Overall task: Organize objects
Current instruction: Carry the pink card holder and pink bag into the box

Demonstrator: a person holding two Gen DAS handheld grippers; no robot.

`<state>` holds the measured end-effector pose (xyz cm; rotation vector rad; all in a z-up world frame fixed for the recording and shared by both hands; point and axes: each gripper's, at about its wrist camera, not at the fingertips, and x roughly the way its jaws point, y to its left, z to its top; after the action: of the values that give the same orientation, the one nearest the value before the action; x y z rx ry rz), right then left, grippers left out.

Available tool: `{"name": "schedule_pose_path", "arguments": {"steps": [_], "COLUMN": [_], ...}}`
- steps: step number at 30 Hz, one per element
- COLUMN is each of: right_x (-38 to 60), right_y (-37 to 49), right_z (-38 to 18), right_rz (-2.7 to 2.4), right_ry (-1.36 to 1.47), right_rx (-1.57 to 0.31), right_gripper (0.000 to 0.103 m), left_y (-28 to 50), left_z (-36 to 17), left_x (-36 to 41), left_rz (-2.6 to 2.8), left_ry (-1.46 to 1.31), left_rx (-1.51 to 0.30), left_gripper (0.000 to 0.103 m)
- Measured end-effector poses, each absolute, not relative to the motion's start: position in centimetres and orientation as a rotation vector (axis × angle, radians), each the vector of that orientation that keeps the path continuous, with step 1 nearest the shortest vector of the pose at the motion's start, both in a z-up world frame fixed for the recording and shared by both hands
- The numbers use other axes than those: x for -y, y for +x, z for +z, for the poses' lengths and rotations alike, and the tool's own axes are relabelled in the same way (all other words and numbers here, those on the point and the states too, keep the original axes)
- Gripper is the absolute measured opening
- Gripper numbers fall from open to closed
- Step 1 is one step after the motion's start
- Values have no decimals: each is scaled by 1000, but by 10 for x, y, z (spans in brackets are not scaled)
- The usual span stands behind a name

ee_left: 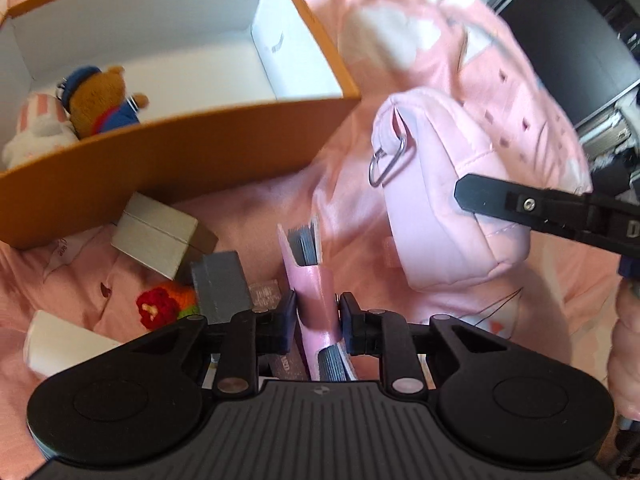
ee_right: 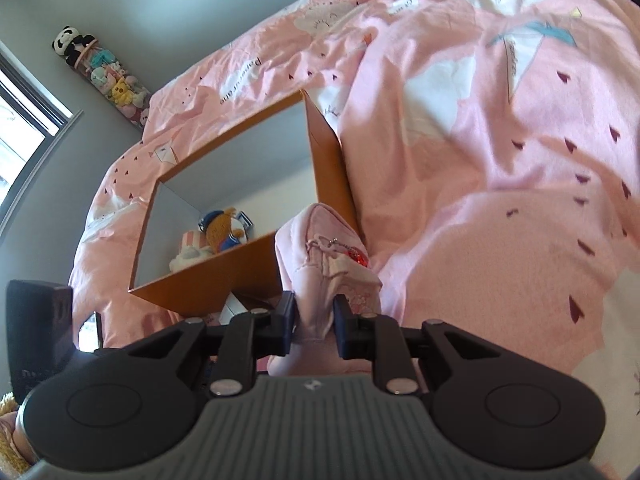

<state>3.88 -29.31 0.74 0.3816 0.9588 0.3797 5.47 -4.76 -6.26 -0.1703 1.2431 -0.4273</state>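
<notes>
My left gripper (ee_left: 317,320) is shut on a pink notebook (ee_left: 310,276) with grey page edges, held upright above the bed. My right gripper (ee_right: 315,322) is shut on a pale pink pouch (ee_right: 324,256); the pouch also shows in the left wrist view (ee_left: 444,196) with a metal ring (ee_left: 386,162), and the right gripper's finger (ee_left: 520,204) reaches over it from the right. An orange box (ee_left: 168,152) with white inside stands at the upper left and holds a teddy bear (ee_left: 106,100) and a white plush (ee_left: 38,128). It also shows in the right wrist view (ee_right: 328,152).
On the pink bedspread (ee_right: 500,160) in front of the box lie a small white box (ee_left: 156,236), a grey box (ee_left: 220,286), a crocheted red flower (ee_left: 158,306) and a white object (ee_left: 64,344). A tube of plush toys (ee_right: 108,76) stands against the wall.
</notes>
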Motion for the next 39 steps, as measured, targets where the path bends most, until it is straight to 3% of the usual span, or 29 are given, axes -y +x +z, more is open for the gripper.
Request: {"name": "schedule_pose_path", "arguments": {"steps": [11,18,29,39], "right_x": [262,224,177,163], "right_y": [69,114,183,201], "right_z": [57,67,-13,-57], "right_rz": [487,560,483,444], "right_ry": [326,314,265,286], "right_rx": [-825,-784,-977,-1102], "right_gripper": [21,21,21,21], "left_y": [71,115,184,191], "left_z": [10,43,-51,-85], "left_x": [-17,-46,-34,-38], "left_rz": [-387,-312,-280,-249], "left_ry": [-433,-460,-391,-339], "left_rx": [-982,-833,-992,-1090], "left_gripper": [25,25,25,25]}}
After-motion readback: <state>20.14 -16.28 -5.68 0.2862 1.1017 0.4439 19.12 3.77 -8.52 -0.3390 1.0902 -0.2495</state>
